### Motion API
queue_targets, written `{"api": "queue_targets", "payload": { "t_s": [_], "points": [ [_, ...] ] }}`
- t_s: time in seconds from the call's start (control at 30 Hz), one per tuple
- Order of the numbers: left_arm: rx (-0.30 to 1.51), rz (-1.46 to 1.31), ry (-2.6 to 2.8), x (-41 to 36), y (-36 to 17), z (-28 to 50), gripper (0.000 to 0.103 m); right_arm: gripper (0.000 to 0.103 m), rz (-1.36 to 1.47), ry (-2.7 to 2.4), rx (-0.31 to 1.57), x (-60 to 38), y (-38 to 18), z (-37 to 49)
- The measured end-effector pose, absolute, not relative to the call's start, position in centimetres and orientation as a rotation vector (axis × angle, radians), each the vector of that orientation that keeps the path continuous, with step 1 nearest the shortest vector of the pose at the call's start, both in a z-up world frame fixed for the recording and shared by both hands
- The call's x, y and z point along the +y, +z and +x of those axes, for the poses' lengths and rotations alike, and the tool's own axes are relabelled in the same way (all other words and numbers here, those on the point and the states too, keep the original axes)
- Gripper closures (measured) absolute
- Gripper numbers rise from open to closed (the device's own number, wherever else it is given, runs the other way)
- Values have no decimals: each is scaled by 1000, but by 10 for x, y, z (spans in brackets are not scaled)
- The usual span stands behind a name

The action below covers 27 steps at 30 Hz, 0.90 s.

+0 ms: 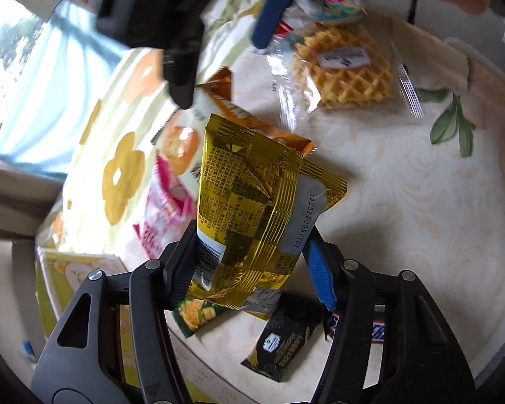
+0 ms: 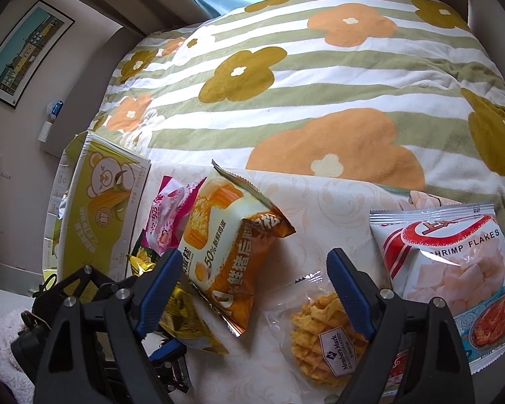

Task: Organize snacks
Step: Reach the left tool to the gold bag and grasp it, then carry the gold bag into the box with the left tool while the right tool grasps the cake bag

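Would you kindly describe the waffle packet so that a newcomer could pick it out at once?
Start at the flowered blanket and come down onto the cream patterned tablecloth. There, between the orange-and-white cake packet and the shrimp flakes bag, lies the waffle packet. It alone has a clear wrapper, showing a golden grid-patterned waffle under a small white label.

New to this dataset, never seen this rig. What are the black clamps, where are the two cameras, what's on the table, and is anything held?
No robot arm here: a person carries a two-finger gripper in each hand, with a fisheye camera on each looking along the fingers.

Left wrist view: the left gripper is closed on a gold snack packet, lifted above the tablecloth.

Right wrist view: the right gripper is open and holds nothing. Below it lie a wrapped waffle, an orange cake packet and a shrimp flakes bag. A pink packet and a yellow box sit further left.
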<state>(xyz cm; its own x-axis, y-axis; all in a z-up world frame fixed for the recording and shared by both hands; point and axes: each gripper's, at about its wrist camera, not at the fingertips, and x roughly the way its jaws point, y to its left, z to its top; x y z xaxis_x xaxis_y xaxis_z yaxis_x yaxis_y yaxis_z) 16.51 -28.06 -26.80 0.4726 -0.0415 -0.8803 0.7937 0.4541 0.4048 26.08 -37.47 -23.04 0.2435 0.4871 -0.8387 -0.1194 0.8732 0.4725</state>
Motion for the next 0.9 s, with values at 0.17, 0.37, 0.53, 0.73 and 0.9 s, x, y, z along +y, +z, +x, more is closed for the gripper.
{"api": "queue_targets", "payload": {
  "t_s": [0.17, 0.37, 0.53, 0.73, 0.9],
  "points": [
    [960, 865, -559, -265, -246, 177, 48, 18, 372, 430, 1257, -372, -227, 257],
    [1037, 626, -466, -228, -222, 196, 48, 18, 399, 405, 1267, -356, -232, 257],
    [1057, 514, -409, -205, -216, 202, 48, 18, 457, 329, 1279, -343, -245, 265],
    [1055, 456, -391, -189, -214, 207, 48, 18, 476, 242, 1277, -325, -256, 273],
    [1053, 425, -387, -187, -214, 206, 48, 22, 400, 184, 1263, -313, -259, 272]
  ]
}}
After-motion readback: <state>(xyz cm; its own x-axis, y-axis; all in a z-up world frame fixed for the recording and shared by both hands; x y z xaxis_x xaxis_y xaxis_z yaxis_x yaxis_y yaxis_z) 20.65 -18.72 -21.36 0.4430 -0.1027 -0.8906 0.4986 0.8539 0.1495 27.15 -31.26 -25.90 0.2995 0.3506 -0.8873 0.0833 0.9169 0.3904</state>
